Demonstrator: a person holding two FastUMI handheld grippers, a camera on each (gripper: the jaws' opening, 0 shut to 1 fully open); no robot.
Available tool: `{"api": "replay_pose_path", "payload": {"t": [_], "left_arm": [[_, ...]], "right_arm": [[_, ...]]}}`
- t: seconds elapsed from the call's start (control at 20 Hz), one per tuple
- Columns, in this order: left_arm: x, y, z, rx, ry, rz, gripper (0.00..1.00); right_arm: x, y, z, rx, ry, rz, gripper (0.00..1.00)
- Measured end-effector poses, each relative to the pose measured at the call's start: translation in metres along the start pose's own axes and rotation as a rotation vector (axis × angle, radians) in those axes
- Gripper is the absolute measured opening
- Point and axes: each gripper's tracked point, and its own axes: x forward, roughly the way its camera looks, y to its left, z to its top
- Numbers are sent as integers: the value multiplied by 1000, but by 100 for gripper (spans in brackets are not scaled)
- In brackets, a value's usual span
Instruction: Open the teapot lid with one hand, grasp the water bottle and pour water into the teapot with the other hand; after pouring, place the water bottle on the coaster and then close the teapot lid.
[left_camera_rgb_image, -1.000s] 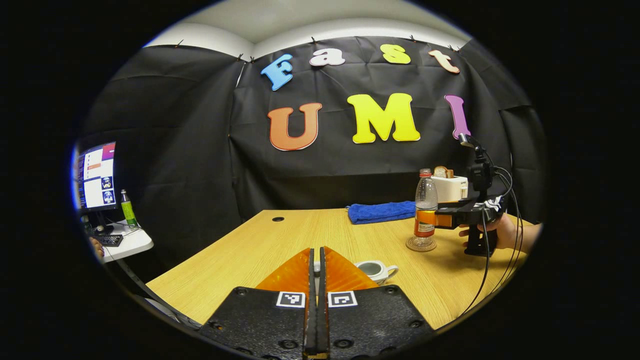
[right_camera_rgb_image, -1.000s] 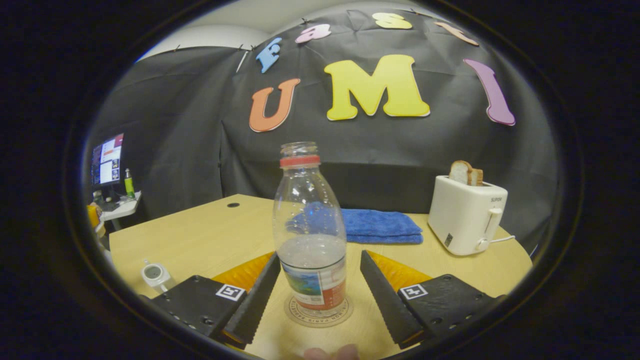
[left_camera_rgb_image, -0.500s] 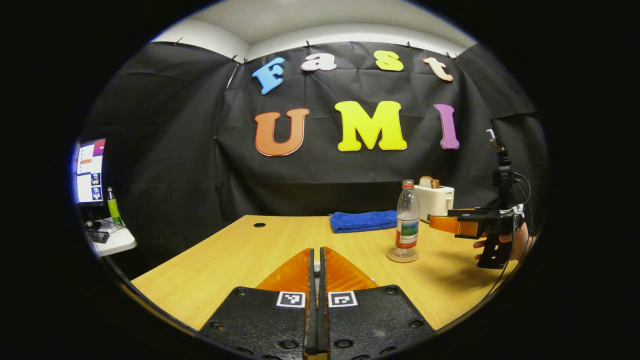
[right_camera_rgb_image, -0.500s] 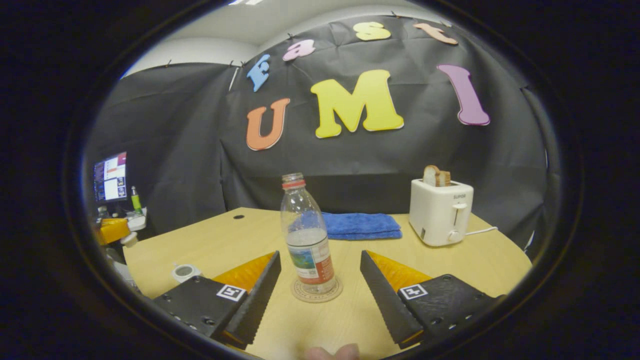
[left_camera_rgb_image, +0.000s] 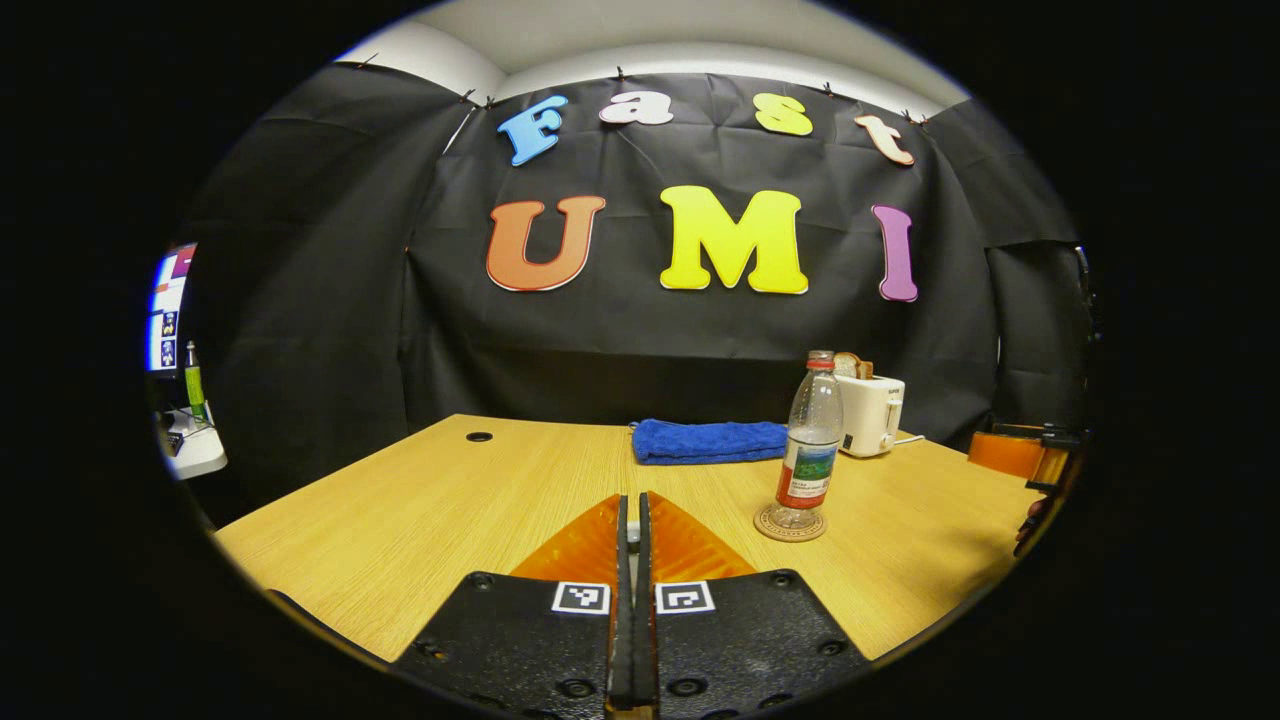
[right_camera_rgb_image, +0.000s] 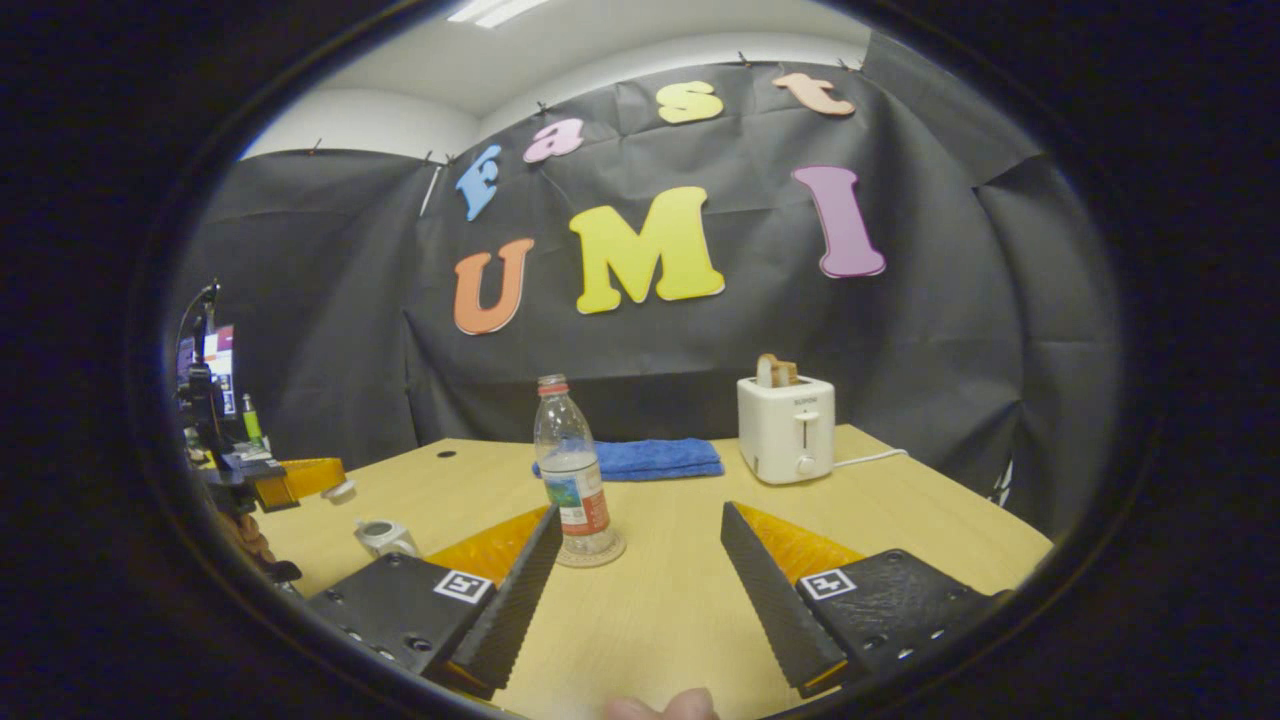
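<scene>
On the wood-grain table (right_camera_rgb_image: 900, 510), a clear plastic water bottle with red neck ring (right_camera_rgb_image: 570, 470) is standing upright on a round woven coaster (right_camera_rgb_image: 592, 550). Right gripper (right_camera_rgb_image: 640, 560) is gaping wide, holding nothing. Left gripper (left_camera_rgb_image: 632, 560) is pinching a small white lid (right_camera_rgb_image: 342, 490); the open white ceramic teapot (right_camera_rgb_image: 385, 537) is sitting below.

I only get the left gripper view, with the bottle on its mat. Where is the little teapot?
Observer: The small white ceramic teapot sits on the wooden table, left of the clear plastic water bottle in the right gripper view.
Operator: Is its lid on?
Observer: No, its top is open. The left gripper holds the small white lid above the table.
Operator: And the other gripper?
Observer: The right gripper is open, with the bottle ahead of it, untouched.
</scene>
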Motion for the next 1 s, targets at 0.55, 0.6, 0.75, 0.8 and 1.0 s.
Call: {"api": "replay_pose_path", "payload": {"t": [0.55, 0.6, 0.75, 0.8, 1.0], "left_arm": [[20, -4, -33, -7, 45, 33, 3], [19, -5, -34, -9, 49, 34, 3], [19, -6, -35, -3, 50, 37, 3], [19, -7, -36, 0, 52, 38, 3], [19, -4, -43, 16, 68, 58, 4]], "right_arm": [[-6, -18, -8, 65, 21, -5, 96], [-7, -17, -8, 64, 19, -3, 96], [-7, -18, -10, 60, 19, 0, 92], [-6, -18, -10, 61, 21, 3, 96], [-7, -17, -10, 63, 17, 8, 96]]}}
